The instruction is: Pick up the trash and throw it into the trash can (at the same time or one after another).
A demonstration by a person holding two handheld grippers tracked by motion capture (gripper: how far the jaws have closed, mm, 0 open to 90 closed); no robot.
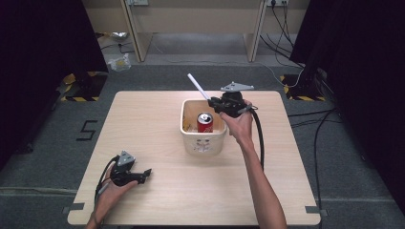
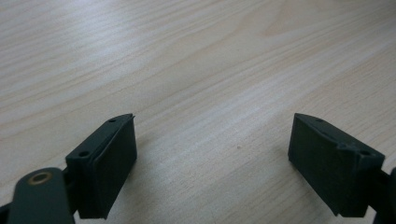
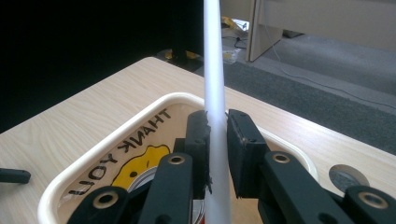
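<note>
Pale wood worktop (image 1: pixel 191 191) carrying one cream tub (image 1: pixel 203 140) with one red can (image 1: pixel 205 122) inside. Clamping one white straw (image 3: pixel 214 93) above the tub: right hand-held gripper (image 3: pixel 215 135), arm reaching forward. Showing "THANK YOU" lettering in right gripper view. Resting low near worktop's edge, jaws apart: left hand-held gripper (image 2: pixel 212 154).
</note>
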